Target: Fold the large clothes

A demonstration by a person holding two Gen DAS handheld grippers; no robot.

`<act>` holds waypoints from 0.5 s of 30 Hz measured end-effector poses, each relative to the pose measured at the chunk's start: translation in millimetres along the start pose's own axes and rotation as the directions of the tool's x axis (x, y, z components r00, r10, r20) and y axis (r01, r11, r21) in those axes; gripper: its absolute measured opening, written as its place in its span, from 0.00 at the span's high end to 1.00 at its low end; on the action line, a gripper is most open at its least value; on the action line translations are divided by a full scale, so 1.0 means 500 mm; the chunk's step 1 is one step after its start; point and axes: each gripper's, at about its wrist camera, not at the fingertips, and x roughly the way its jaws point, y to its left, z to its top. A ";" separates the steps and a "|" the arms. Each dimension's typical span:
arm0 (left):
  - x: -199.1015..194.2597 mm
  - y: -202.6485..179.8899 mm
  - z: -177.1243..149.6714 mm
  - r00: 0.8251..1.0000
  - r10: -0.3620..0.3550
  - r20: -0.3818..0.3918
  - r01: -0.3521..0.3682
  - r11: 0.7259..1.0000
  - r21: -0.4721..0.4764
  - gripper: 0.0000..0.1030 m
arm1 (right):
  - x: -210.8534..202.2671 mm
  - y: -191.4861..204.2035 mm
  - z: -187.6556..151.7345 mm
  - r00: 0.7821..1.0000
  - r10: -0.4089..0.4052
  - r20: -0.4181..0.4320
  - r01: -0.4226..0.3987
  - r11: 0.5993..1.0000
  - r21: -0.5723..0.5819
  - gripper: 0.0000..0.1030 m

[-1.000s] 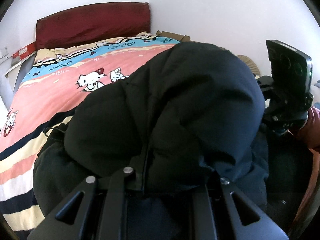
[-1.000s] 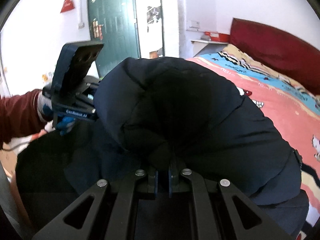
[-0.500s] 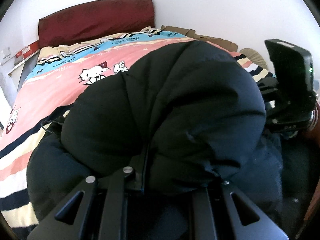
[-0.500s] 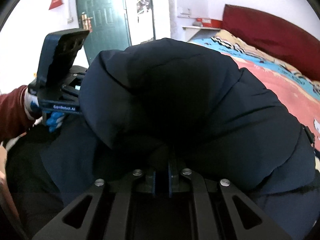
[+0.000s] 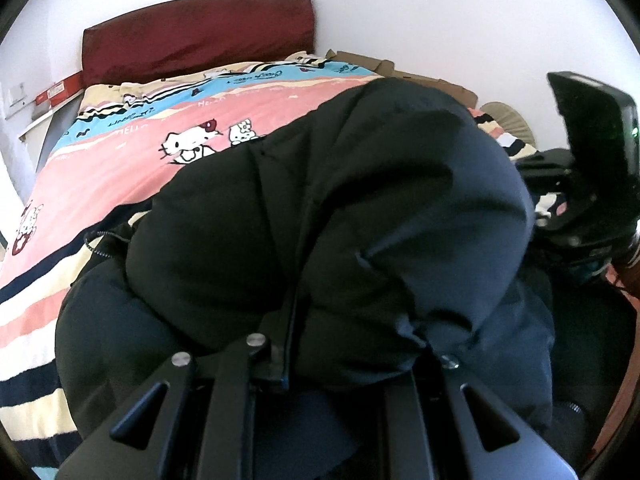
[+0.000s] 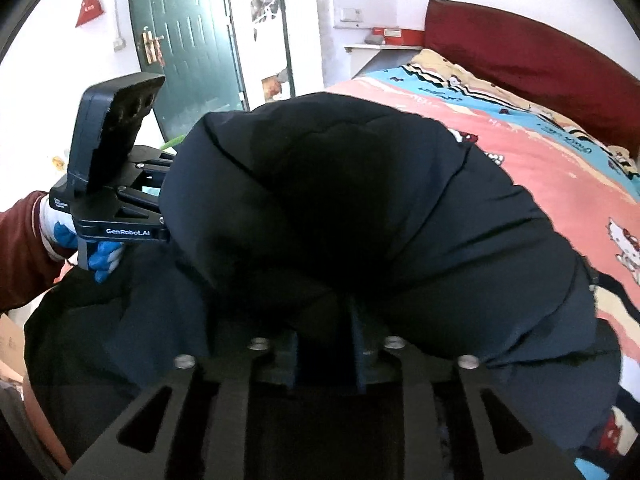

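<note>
A large black puffer jacket [image 5: 340, 220] lies in a thick fold on the bed and fills both views [image 6: 360, 208]. My left gripper [image 5: 344, 364] is open, its fingers spread wide with the jacket's folded edge bulging between them. My right gripper [image 6: 326, 344] has its fingers parted a little, with jacket fabric resting over them. The left gripper's body shows at the left of the right wrist view [image 6: 116, 184], held by a gloved hand. The right gripper's body shows at the right of the left wrist view [image 5: 592, 168]. All fingertips are hidden under fabric.
The bed has a pink, blue and cream Hello Kitty cover [image 5: 132, 152] and a dark red headboard [image 5: 196, 48]. White walls run behind and to the right. A green door [image 6: 184, 44] stands beyond the bed's foot. Cardboard [image 5: 400, 72] lies at the far bed edge.
Both grippers have pushed the folded jacket forward over the bed. The right gripper's fingers have parted from nearly shut. The left gripper's fingers stay spread.
</note>
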 end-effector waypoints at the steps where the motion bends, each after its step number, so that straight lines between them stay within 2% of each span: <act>1: -0.002 0.000 0.001 1.000 0.001 0.001 -0.001 1.000 -0.004 0.86 | -0.013 -0.001 0.003 1.000 -0.006 0.002 0.006 1.000 0.003 0.60; 2: -0.003 0.001 0.001 1.000 0.002 0.003 -0.002 1.000 -0.012 0.86 | -0.025 -0.004 0.005 1.000 -0.002 0.004 0.002 1.000 0.006 0.49; 4: -0.005 0.002 0.002 1.000 0.003 0.005 -0.003 1.000 -0.018 0.86 | -0.050 -0.005 0.007 1.000 -0.003 0.018 0.003 1.000 0.010 0.39; 9: -0.006 0.000 0.001 1.000 0.009 0.004 -0.009 1.000 -0.020 0.86 | -0.125 -0.029 0.030 0.995 0.003 0.103 -0.006 0.999 0.035 0.38; 11: -0.008 0.000 0.000 1.000 0.011 0.003 -0.011 1.000 -0.021 0.86 | -0.137 -0.048 0.048 0.991 -0.026 0.130 0.020 0.999 0.049 0.36; 15: -0.015 0.002 -0.001 1.000 0.015 0.003 -0.015 0.999 -0.032 0.85 | -0.114 -0.123 0.092 0.980 -0.122 0.159 0.099 0.984 0.149 0.30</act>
